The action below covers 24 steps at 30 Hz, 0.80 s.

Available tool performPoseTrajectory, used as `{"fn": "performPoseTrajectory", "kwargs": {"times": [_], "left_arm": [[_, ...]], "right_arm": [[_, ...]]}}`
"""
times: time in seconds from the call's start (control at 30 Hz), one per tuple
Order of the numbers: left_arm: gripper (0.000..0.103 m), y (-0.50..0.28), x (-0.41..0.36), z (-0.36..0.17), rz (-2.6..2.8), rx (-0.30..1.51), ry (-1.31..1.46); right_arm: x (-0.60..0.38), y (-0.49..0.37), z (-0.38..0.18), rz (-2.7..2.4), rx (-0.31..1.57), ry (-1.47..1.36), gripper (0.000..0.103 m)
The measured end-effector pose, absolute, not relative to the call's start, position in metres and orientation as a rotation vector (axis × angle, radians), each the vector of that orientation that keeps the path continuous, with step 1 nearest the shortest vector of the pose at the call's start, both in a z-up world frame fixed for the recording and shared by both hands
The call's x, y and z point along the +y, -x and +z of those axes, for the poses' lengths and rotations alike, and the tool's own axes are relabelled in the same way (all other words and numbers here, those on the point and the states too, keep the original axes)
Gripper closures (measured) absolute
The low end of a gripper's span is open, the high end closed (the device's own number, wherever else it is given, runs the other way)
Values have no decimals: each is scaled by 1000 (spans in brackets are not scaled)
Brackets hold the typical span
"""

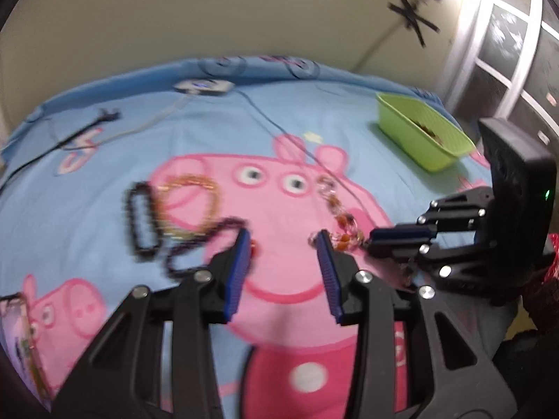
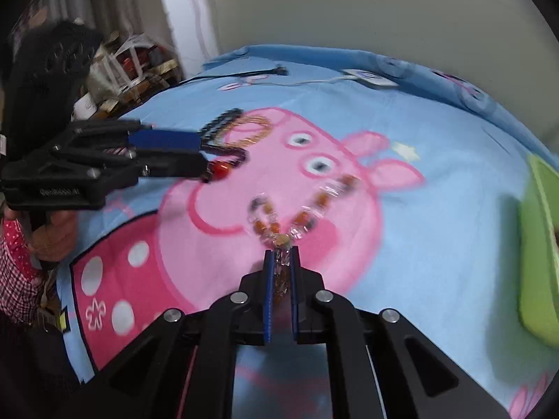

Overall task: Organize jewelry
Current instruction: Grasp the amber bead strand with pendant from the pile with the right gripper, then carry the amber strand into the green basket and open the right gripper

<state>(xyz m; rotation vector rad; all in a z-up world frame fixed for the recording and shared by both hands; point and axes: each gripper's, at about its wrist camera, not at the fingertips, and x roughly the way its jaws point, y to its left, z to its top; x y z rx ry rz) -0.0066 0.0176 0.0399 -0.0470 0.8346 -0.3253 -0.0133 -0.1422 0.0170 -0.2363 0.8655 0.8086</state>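
Our right gripper [image 2: 281, 256] has its blue ribbed pads pinched together on one end of an amber-and-clear beaded strand [image 2: 307, 206], whose glassy beads trail away over the soft printed bedsheet [image 2: 436, 216]. Our left gripper [image 1: 283, 241] stands partly open with nothing between its pads; red beads [image 2: 222, 170] sit at one fingertip. Beside it lie a black bead loop [image 1: 139, 221], a dark purple one [image 1: 202, 244] and a thin gold chain [image 1: 195, 206]. A smooth green plastic basket [image 1: 419, 139] sits further off.

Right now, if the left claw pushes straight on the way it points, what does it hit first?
Probably the bedsheet itself: the left claw points down at the pink pig print, with nothing between its open jaws. The dark purple bracelet lies just left of that line; blur makes depth uncertain.
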Motion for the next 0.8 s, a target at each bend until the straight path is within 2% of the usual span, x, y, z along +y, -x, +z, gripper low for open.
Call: {"fn": "performPoseTrajectory", "kwargs": {"times": [0.17, 0.3, 0.37, 0.4, 0.43, 0.57, 0.73, 0.77, 0.8], "left_arm": [[66, -16, -31, 30, -422, 898, -4], [66, -17, -75, 36, -491, 867, -109], [53, -10, -98, 41, -544, 831, -178], [42, -7, -107, 44, -562, 811, -201], [39, -4, -116, 47, -579, 788, -223], [39, -8, -145, 53, -617, 753, -276], [39, -27, -162, 61, -672, 745, -217], [43, -29, -164, 63, -688, 740, -205], [66, -32, -166, 65, -707, 734, -197]], "right_arm": [[-194, 25, 20, 711, 854, 141, 103], [-236, 28, 31, 649, 819, 21, 103], [-253, 25, 39, 650, 804, -50, 103], [-260, 24, 42, 654, 796, -80, 103], [-266, 21, 47, 663, 785, -112, 103], [-275, 17, 62, 701, 748, -170, 103], [-280, 13, 80, 771, 715, -241, 103], [-280, 11, 84, 780, 707, -251, 103], [-282, 9, 89, 786, 696, -261, 103]]}}
